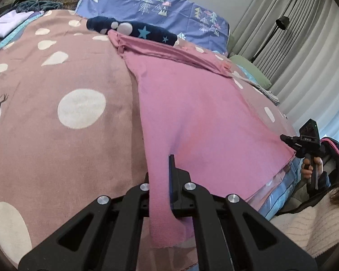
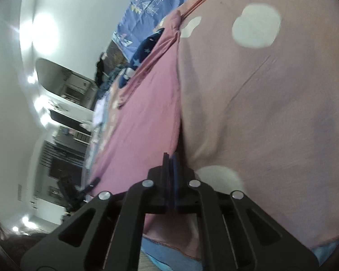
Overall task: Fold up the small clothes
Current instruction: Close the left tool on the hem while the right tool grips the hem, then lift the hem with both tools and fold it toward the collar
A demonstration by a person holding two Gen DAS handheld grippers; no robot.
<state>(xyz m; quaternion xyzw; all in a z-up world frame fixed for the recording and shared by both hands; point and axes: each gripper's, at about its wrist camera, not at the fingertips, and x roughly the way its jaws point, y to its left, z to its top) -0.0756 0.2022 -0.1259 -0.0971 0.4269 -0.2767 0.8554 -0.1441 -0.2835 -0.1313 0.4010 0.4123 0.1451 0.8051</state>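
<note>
A pink garment (image 1: 192,103) lies spread flat on a dusty-pink blanket with white dots (image 1: 56,85). My left gripper (image 1: 167,167) is shut on the garment's near left corner. The cloth drapes over the left finger and hangs down between the arms. At the right edge, a hand holds my right gripper (image 1: 289,142) at the garment's near right corner. In the rolled right wrist view the right gripper (image 2: 169,162) is shut, pinching the edge of the pink garment (image 2: 147,113), and pink cloth shows under its fingers.
A navy star-print garment (image 1: 133,30) lies just beyond the pink one, before a blue tree-print pillow (image 1: 160,6). Folded pale clothes (image 1: 9,22) sit far left. A green cushion (image 1: 250,67), a floor lamp (image 1: 280,22) and grey curtains (image 1: 305,33) stand at the right.
</note>
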